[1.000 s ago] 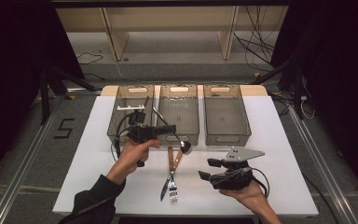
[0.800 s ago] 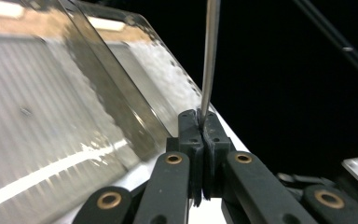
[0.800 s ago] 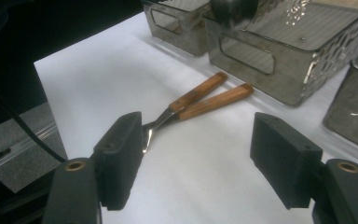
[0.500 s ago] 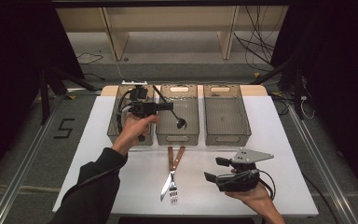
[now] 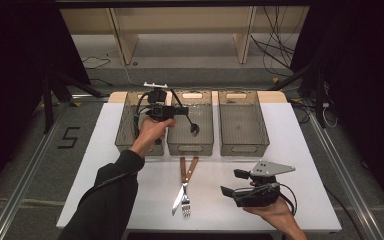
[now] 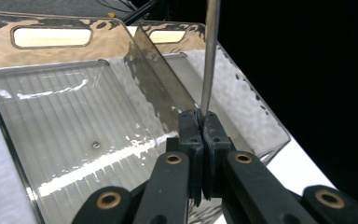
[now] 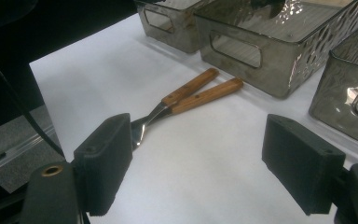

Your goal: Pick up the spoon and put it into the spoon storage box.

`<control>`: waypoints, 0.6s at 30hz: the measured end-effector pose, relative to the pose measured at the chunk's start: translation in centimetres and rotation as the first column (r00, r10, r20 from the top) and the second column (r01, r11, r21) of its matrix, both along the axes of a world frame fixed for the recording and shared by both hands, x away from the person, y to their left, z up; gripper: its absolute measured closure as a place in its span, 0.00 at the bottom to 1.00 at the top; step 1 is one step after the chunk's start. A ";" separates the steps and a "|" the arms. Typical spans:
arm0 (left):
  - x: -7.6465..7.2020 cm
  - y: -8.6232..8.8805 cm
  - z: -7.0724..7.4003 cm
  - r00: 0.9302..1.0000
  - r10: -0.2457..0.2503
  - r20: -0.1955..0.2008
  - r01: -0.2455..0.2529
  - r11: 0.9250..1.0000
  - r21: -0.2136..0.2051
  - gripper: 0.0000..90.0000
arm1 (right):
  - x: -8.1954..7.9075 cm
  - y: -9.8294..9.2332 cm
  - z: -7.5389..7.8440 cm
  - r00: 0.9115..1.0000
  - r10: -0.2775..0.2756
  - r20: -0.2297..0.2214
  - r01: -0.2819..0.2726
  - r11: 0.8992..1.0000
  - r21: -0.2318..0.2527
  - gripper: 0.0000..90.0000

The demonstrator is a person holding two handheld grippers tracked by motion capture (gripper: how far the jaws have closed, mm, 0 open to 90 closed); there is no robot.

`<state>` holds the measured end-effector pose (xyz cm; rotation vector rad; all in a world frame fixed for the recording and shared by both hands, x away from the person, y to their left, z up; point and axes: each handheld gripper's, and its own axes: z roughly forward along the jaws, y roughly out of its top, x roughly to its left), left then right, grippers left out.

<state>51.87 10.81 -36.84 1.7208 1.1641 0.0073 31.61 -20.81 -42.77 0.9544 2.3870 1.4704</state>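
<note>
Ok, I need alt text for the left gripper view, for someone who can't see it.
The left gripper's two black jaws are shut on the thin metal handle of a spoon, which rises straight up out of frame. Below and behind it are smoky clear plastic bins side by side on a white table.

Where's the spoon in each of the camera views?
High view: the spoon hangs from the left claw above the middle bin.
Left gripper view: its handle rises from the shut claw at centre.
Right gripper view: a dark shape at the top edge, probably its bowl.
Shared landmark: the row of clear bins.
</note>
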 end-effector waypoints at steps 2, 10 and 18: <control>0.3 0.0 -0.3 1.000 0.002 -0.007 -0.002 1.000 0.002 0.99 | 0.0 0.0 0.0 1.000 0.001 0.001 -0.001 1.000 0.000 0.27; 0.7 -0.6 -1.4 0.999 -0.013 -0.049 0.015 0.999 0.034 0.99 | 0.0 0.0 0.0 1.000 0.003 0.000 -0.003 1.000 -0.001 0.27; 0.9 -1.4 -2.2 0.996 -0.026 -0.084 0.031 0.998 0.057 0.99 | -0.1 -0.1 0.0 1.000 0.006 -0.002 -0.006 1.000 -0.004 0.27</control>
